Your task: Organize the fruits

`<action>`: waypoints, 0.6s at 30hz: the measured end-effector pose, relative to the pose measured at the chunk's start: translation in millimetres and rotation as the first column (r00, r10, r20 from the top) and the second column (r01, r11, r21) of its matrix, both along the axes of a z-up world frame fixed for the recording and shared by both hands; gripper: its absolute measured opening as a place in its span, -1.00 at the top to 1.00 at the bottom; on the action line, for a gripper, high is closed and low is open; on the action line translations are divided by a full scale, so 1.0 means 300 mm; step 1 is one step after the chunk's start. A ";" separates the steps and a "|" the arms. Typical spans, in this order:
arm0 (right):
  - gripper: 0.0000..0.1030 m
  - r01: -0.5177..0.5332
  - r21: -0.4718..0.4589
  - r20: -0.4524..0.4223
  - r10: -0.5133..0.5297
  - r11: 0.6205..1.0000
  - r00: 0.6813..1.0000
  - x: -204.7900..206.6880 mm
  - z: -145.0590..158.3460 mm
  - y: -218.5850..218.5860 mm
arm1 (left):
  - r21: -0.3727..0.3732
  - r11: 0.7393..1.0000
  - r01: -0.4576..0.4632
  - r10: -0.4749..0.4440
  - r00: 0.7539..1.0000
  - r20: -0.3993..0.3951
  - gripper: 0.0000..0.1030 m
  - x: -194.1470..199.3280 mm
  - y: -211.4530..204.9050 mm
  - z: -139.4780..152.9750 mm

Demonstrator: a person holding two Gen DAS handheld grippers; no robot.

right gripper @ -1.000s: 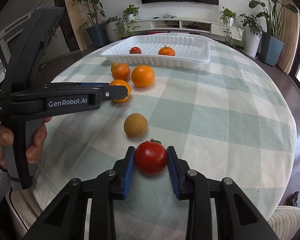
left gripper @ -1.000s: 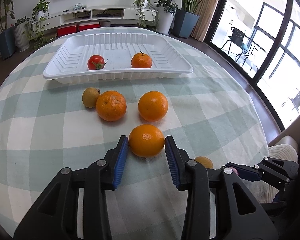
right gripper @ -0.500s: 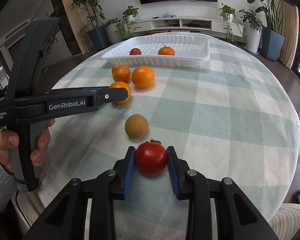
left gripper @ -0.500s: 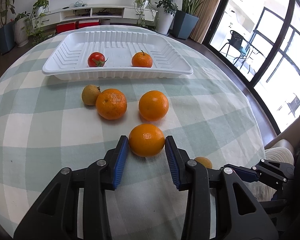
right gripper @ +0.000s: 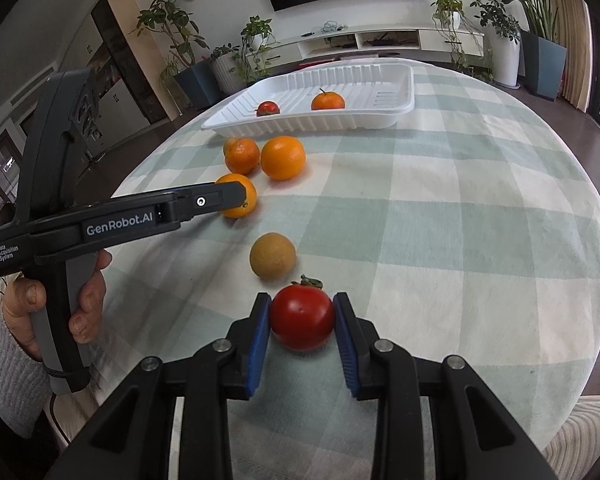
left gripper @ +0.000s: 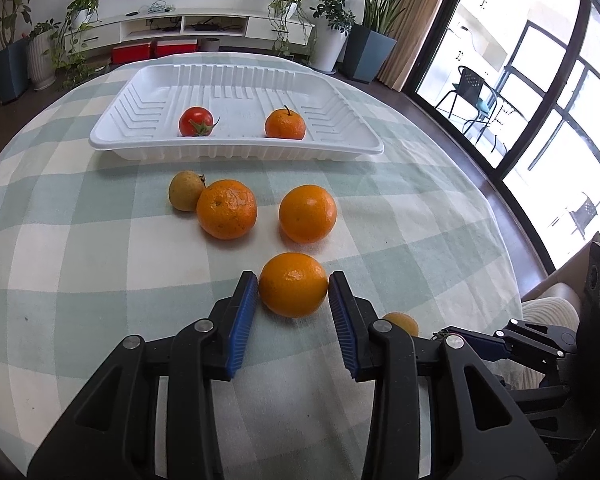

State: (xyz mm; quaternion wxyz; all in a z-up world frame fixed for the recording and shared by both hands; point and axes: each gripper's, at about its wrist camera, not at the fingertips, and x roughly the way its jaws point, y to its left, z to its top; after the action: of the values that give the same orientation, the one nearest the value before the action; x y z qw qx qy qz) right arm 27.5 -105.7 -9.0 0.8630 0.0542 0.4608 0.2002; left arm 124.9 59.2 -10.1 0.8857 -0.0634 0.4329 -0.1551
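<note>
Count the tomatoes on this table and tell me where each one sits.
2. One tomato lies in the white tray, left of the small orange. The other tomato is between the right tongs, near the table's front edge.

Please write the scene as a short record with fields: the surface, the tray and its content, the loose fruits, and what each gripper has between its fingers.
surface: round table with green and white checked cloth
tray: white ribbed plastic tray, at far side
in tray: small red tomato; small stemmed orange
loose fruits: two round oranges; two yellow-brown round fruits
left gripper: shut on a large orange, resting on cloth
right gripper: shut on a large red tomato, resting on cloth
</note>
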 end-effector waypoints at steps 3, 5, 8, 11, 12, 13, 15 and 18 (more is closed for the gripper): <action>0.34 0.003 0.015 -0.006 -0.003 1.000 1.000 0.002 0.000 -0.006 | -0.003 1.000 0.002 -0.002 1.000 0.009 0.37 -0.007 0.001 0.012; 0.34 0.007 0.029 -0.012 -0.007 1.000 1.000 0.002 0.000 -0.013 | -0.003 1.000 0.004 -0.004 1.000 0.014 0.37 -0.011 0.000 0.017; 0.34 0.013 0.048 -0.020 -0.012 0.999 1.000 0.005 -0.002 -0.022 | 0.004 1.000 0.005 -0.005 1.000 0.012 0.37 -0.012 0.000 0.015; 0.34 0.017 0.055 -0.024 -0.016 0.998 1.000 0.007 -0.002 -0.026 | 0.014 1.000 0.008 -0.008 1.000 0.008 0.37 -0.012 -0.002 0.010; 0.34 0.018 0.057 -0.024 -0.017 0.998 1.000 0.006 -0.002 -0.026 | 0.017 1.000 0.009 -0.009 1.000 0.007 0.37 -0.012 -0.004 0.008; 0.34 0.018 0.056 -0.024 -0.017 0.998 1.000 0.005 -0.001 -0.026 | 0.020 1.000 0.013 -0.013 1.000 0.007 0.37 -0.013 -0.008 0.007; 0.34 0.017 0.054 -0.023 -0.016 0.998 1.000 0.005 -0.001 -0.027 | 0.035 0.999 0.013 -0.013 1.000 0.015 0.37 -0.015 -0.015 0.008; 0.34 0.017 0.050 -0.021 -0.016 0.999 1.000 0.006 -0.001 -0.028 | 0.047 0.999 0.014 -0.015 1.000 0.024 0.37 -0.015 -0.022 0.010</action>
State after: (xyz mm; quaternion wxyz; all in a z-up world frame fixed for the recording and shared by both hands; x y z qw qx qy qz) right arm 29.2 -114.0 -9.3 0.8581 0.0818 0.4640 0.2042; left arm 120.4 52.6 -7.0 0.8910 -0.0378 0.4261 -0.1521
